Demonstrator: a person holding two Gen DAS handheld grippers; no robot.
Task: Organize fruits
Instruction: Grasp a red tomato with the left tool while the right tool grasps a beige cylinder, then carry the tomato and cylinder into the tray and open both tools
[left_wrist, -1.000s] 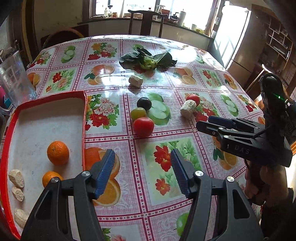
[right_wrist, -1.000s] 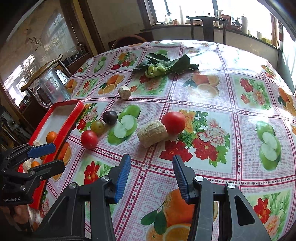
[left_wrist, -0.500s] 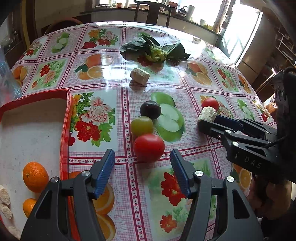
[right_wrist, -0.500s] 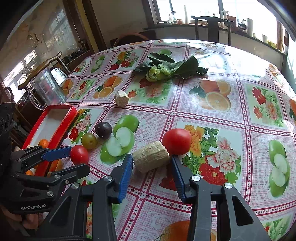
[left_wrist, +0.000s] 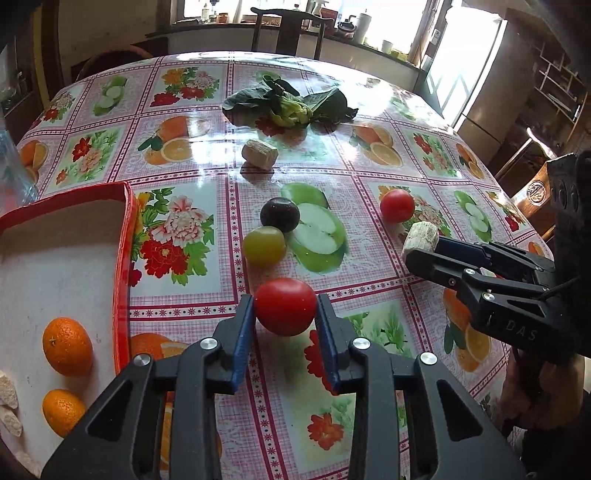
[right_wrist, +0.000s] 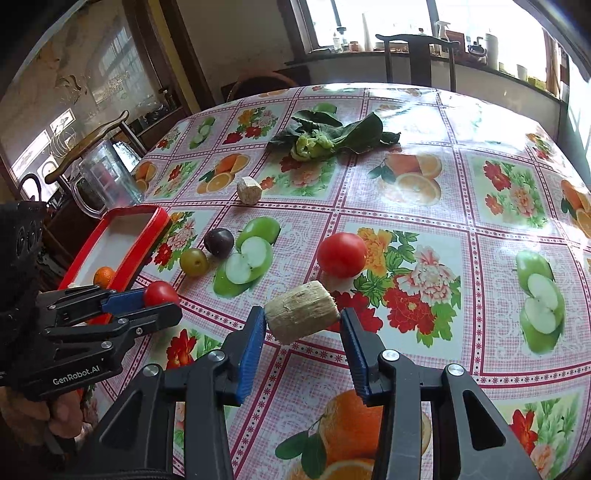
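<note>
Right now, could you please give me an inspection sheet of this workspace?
Surface: round table under a fruit-print cloth.
Job's things: red tray holding two oranges; near tomato, far tomato, green plum, dark plum.
Clutter: leafy greens, beige chunks.
Grippers: left hand-held gripper closing, its pads on the near tomato; right hand-held gripper shut on a beige chunk.
Cables: nothing seen.
Surroundings: chair, windows, glass jug.

Both fisheye views ride low and close behind their own gripper fingers, tilted down across the table (left_wrist: 369, 110) toward the far window. The left wrist view sits at the near left beside the red tray (left_wrist: 123, 258); the right wrist view sits further right. Both share the leafy greens (left_wrist: 291, 105) (right_wrist: 332, 138) and the dark plum (left_wrist: 279, 216) (right_wrist: 219, 242) at mid-table.
</note>
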